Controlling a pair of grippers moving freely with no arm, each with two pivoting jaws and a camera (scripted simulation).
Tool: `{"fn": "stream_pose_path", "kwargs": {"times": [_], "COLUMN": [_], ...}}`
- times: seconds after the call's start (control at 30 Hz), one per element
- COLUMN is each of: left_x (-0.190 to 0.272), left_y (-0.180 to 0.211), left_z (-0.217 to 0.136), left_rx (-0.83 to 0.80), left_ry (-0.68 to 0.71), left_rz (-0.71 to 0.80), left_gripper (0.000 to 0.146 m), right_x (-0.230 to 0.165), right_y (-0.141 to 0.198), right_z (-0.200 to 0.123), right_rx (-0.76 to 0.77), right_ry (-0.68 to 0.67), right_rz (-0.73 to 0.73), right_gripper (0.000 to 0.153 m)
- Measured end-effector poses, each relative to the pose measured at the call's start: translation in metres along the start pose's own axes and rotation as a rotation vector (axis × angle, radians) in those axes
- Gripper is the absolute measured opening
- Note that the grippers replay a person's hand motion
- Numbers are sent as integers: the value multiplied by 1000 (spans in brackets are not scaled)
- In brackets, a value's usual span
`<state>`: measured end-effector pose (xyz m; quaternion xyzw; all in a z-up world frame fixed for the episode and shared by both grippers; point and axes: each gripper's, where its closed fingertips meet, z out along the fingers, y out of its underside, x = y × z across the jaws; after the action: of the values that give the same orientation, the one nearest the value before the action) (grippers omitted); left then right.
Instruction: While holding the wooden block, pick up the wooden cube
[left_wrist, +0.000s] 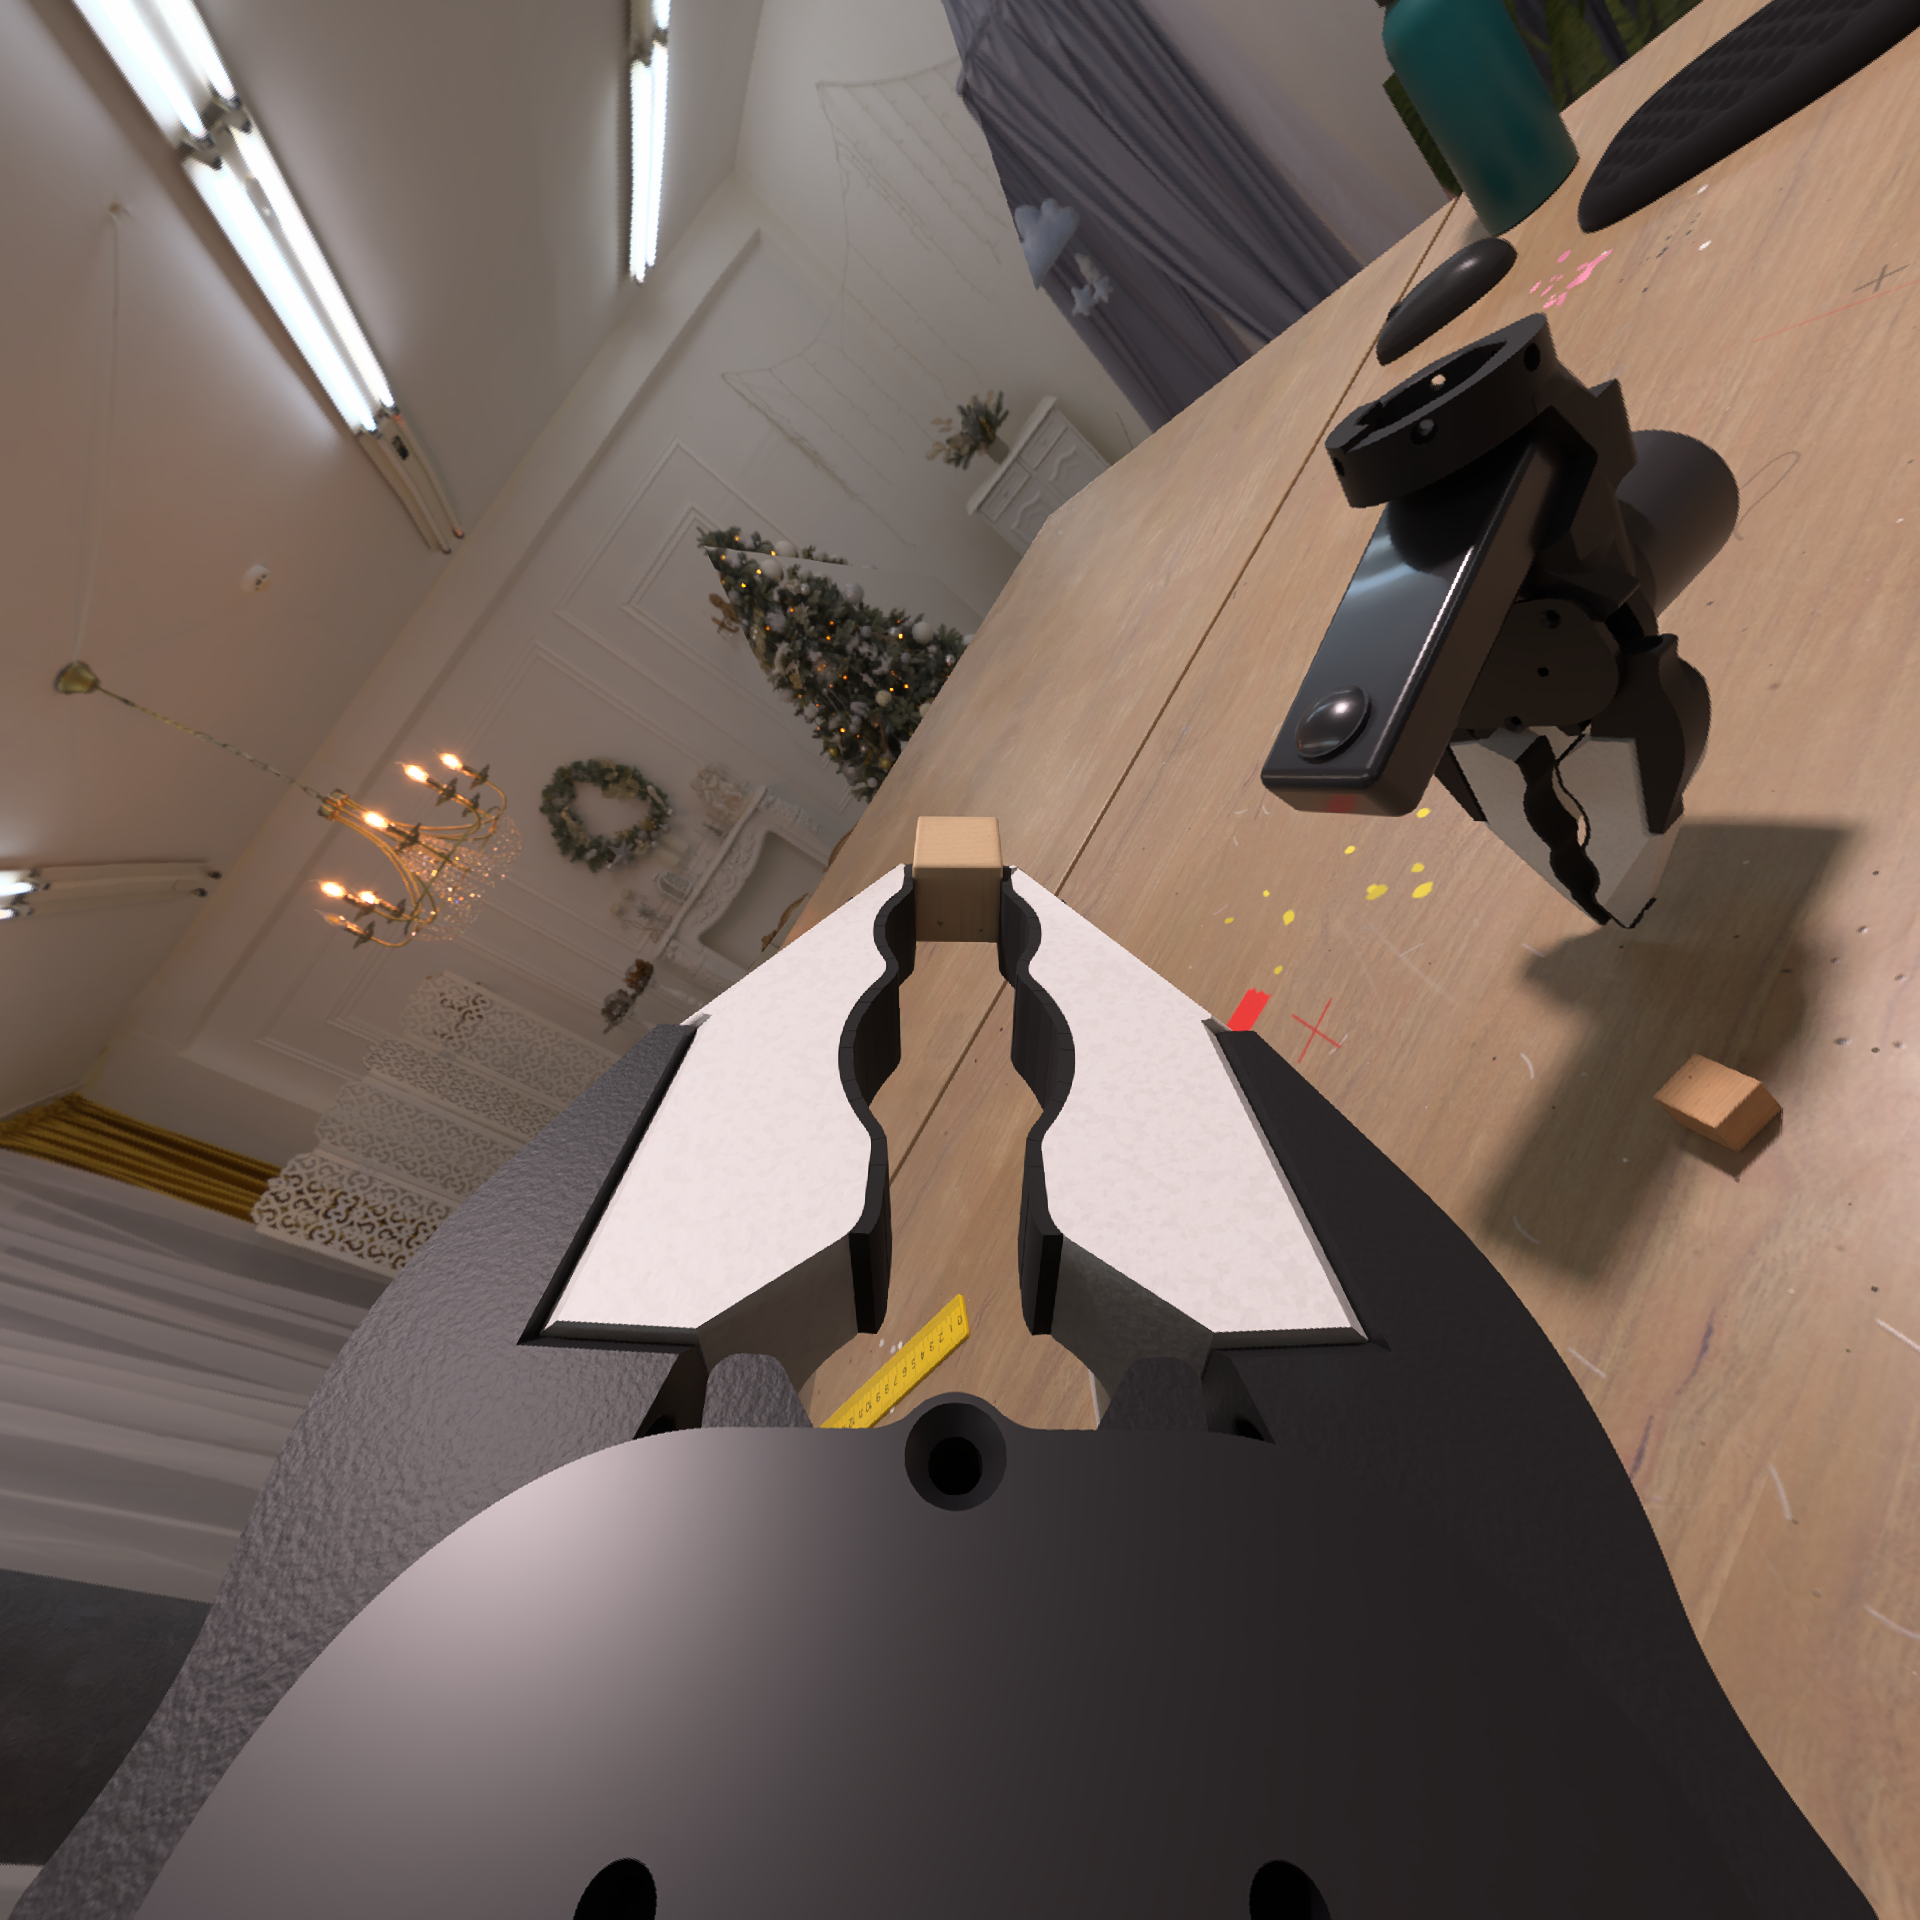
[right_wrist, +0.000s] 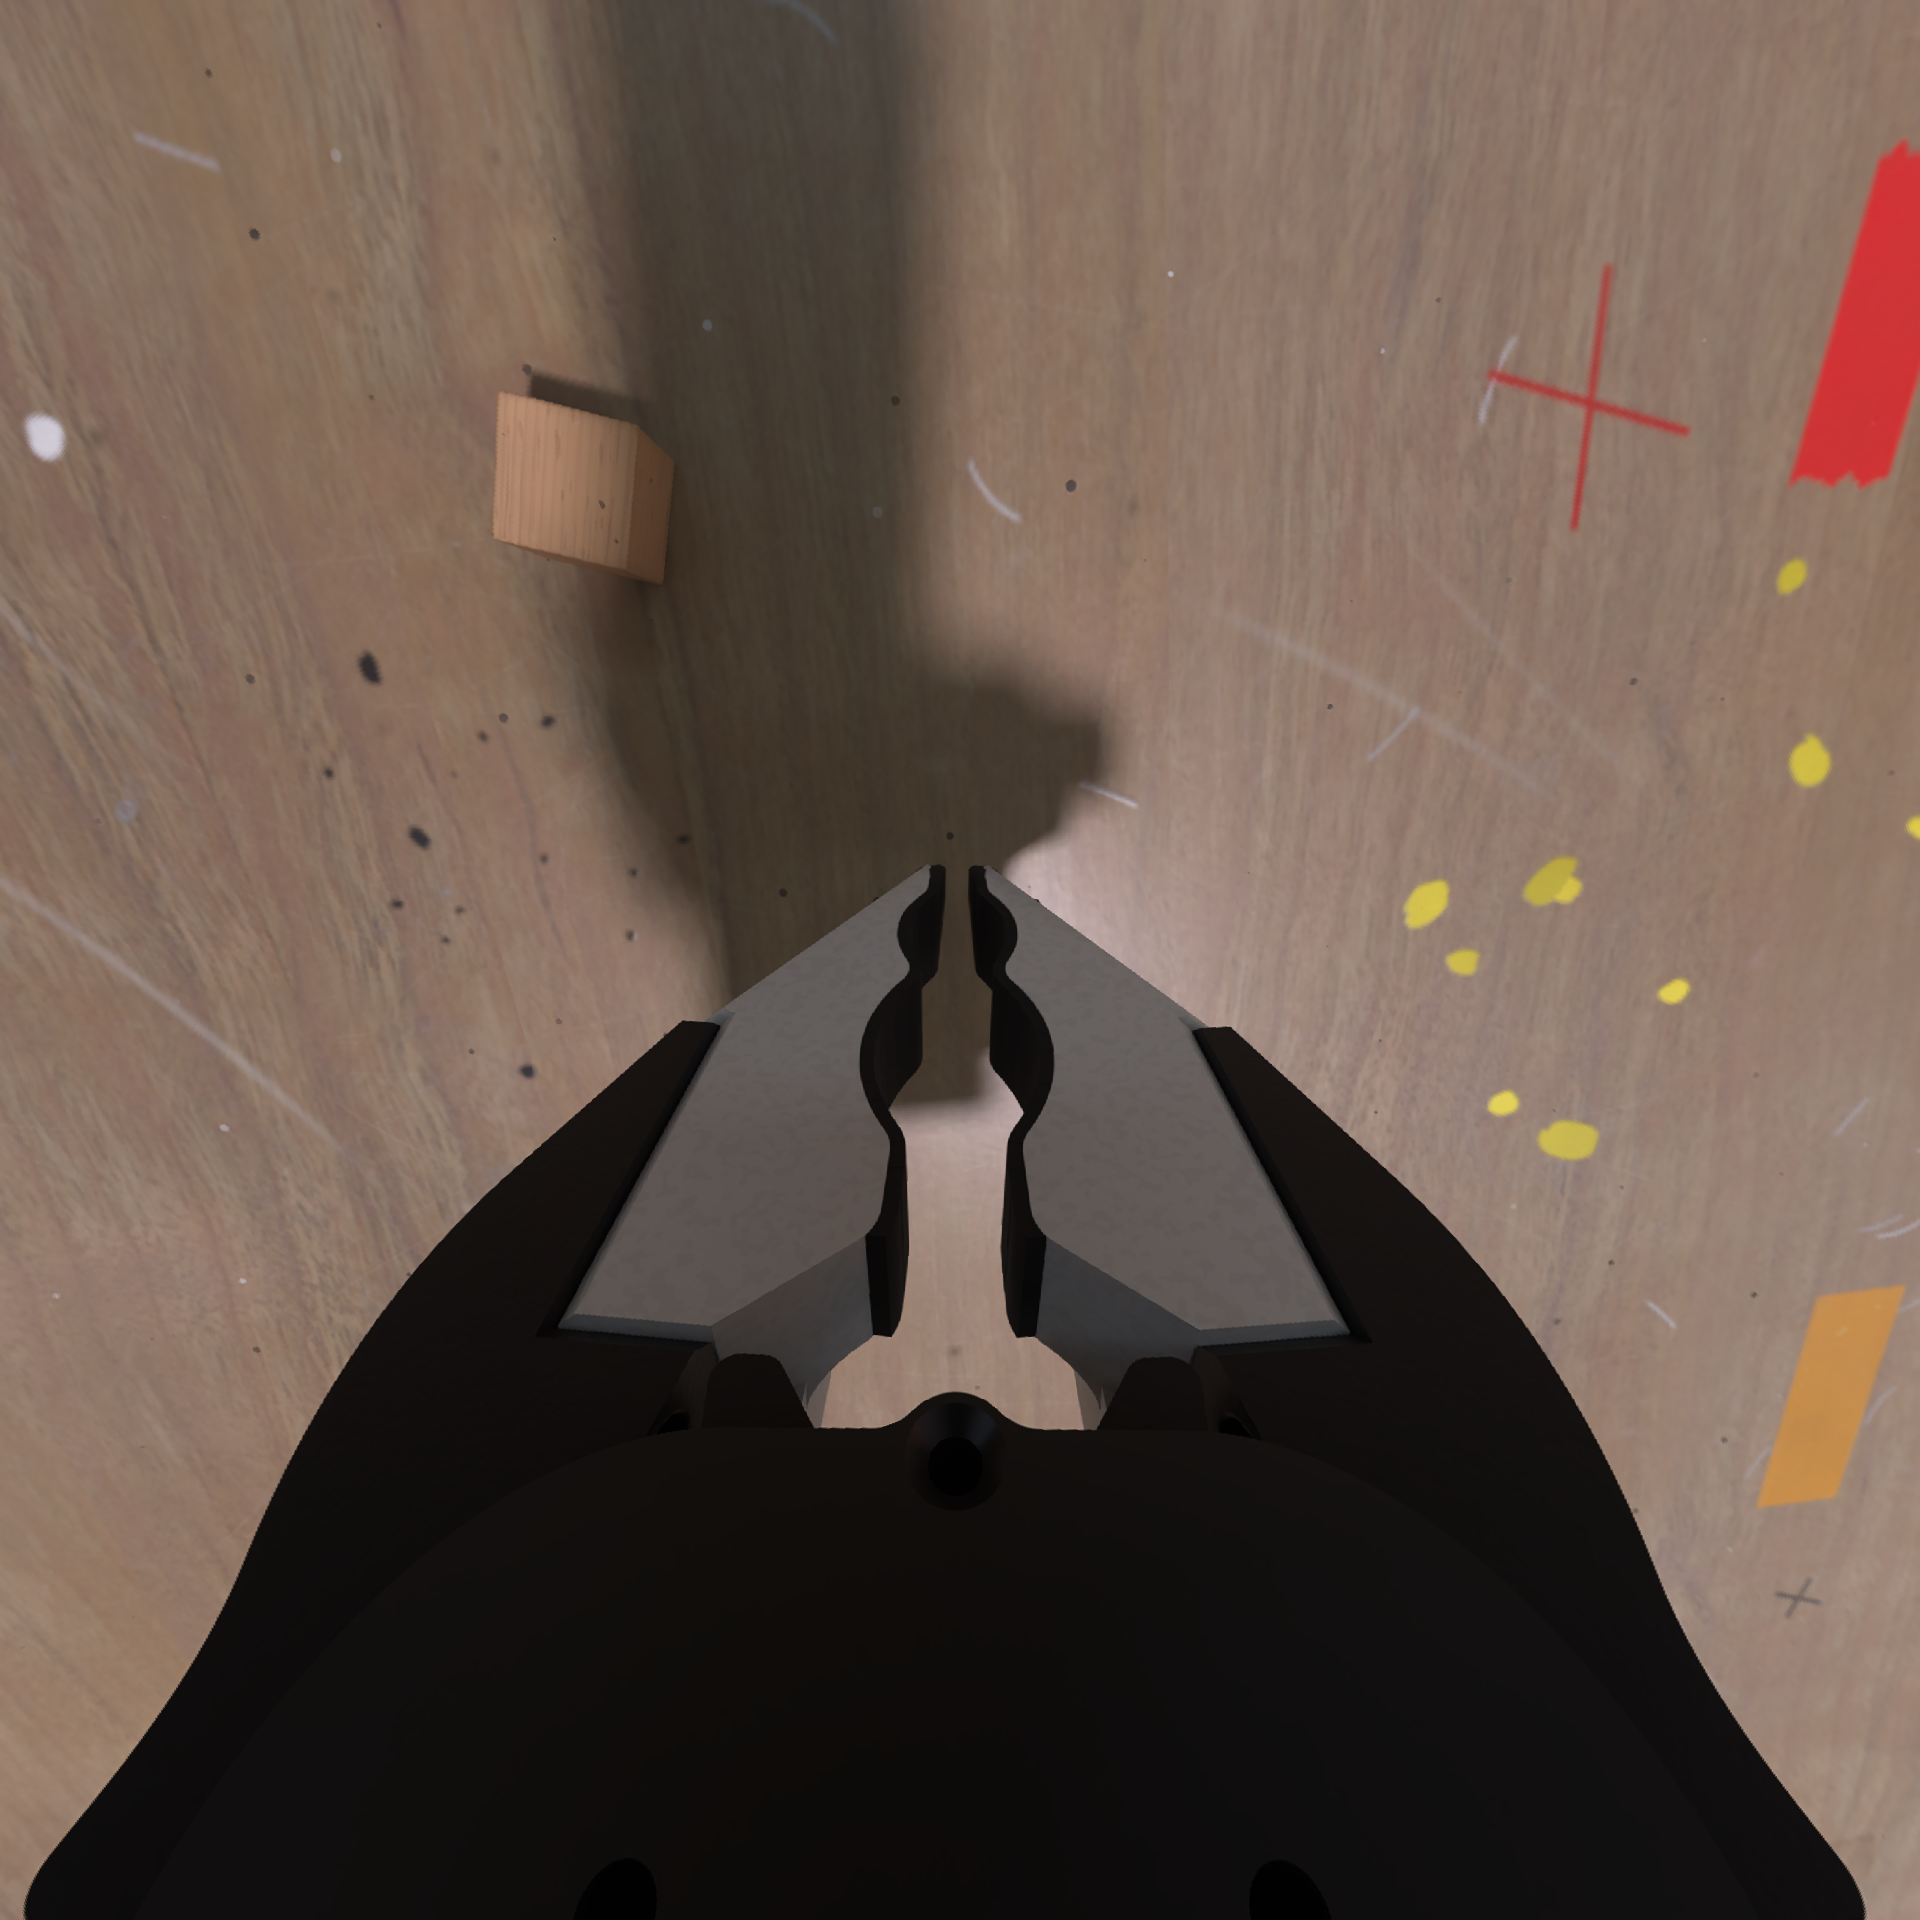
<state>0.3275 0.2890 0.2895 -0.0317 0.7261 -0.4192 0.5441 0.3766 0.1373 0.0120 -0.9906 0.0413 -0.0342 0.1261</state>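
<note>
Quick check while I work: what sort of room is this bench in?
Probably a festively decorated hall or parlour holding a paint-flecked wooden workbench: a decorated Christmas tree, a wreath and a lit chandelier fill the background. The left claw holds the wooden block above it.

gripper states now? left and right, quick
Left gripper: shut on the block, held off the table.
Right gripper: shut, empty, above the table; cube lies apart.
</note>
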Motion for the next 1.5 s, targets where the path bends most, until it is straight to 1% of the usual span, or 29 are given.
{"fn": "stream_pose_path", "kwargs": {"times": [0.07,0.13,0.17,0.2,0.27,0.33,0.43,0.5,0.53,0.57,0.63,0.67,0.73,0.77,0.83,0.87,0.97,1.07,1.13,1.17,1.27,1.3,1.37,1.43,1.5], "left_x": [-1,-2,-3,-3,-4,-4,-6,-7,-7,-7,-7,-7,-8,-9,-10,-10,-12,-14,-15,-16,-16,-17,-17,-17,-16], "left_y": [0,1,1,1,0,-1,-1,-2,-2,-2,-3,-3,-3,-3,-2,-1,0,2,3,4,5,5,6,6,5], "left_z": [-1,-2,-3,-4,-5,-6,-8,-9,-10,-10,-11,-11,-12,-12,-12,-12,-13,-13,-14,-14,-14,-14,-15,-14,-14], "left_rx": [-1,-2,-3,-3,-2,1,9,13,14,16,21,22,22,20,16,13,4,-8,-13,-14,-23,-27,-32,-33,-33], "left_ry": [0,-2,-6,-7,-7,-9,-12,-15,-17,-17,-16,-15,-18,-19,-23,-26,-35,-47,-51,-53,-55,-56,-59,-57,-57], "left_rz": [-4,-9,-9,-8,-9,-9,-14,-17,-18,-19,-22,-23,-25,-27,-31,-32,-34,-35,-37,-37,-39,-39,-37,-34,-28], "left_gripper": [14,14,14,14,14,14,14,14,14,14,14,14,14,14,14,14,14,14,14,14,14,14,14,14,14], "right_x": [0,0,1,2,0,-10,-44,-62,-67,-69,-63,-57,-43,-38,-32,-35,-58,-78,-86,-87,-89,-91,-96,-97,-92], "right_y": [3,9,8,7,5,1,-3,-3,-7,-13,-28,-36,-48,-50,-52,-53,-62,-67,-67,-65,-56,-53,-55,-66,-72], "right_z": [0,5,5,5,6,7,5,4,4,4,5,4,1,-3,-11,-15,-26,-25,-20,-16,-6,-4,-4,-3,-1], "right_rx": [-13,-62,-54,-40,-33,12,87,107,129,166,235,256,268,256,210,187,169,136,102,79,-11,-34,-34,26,42], "right_ry": [4,-10,-18,-16,-23,-66,-189,-236,-235,-203,-102,-44,74,102,129,110,-27,-117,-139,-122,-67,-63,-97,-115,-46], "right_rz": [0,10,20,28,-3,-140,-387,-516,-574,-616,-651,-640,-581,-540,-408,-332,-117,56,90,91,11,8,66,162,204], "right_gripper": [10,18,19,19,9,6,7,6,6,7,7,9,17,20,22,23,25,25,25,24,24,24,24,21,20]}}
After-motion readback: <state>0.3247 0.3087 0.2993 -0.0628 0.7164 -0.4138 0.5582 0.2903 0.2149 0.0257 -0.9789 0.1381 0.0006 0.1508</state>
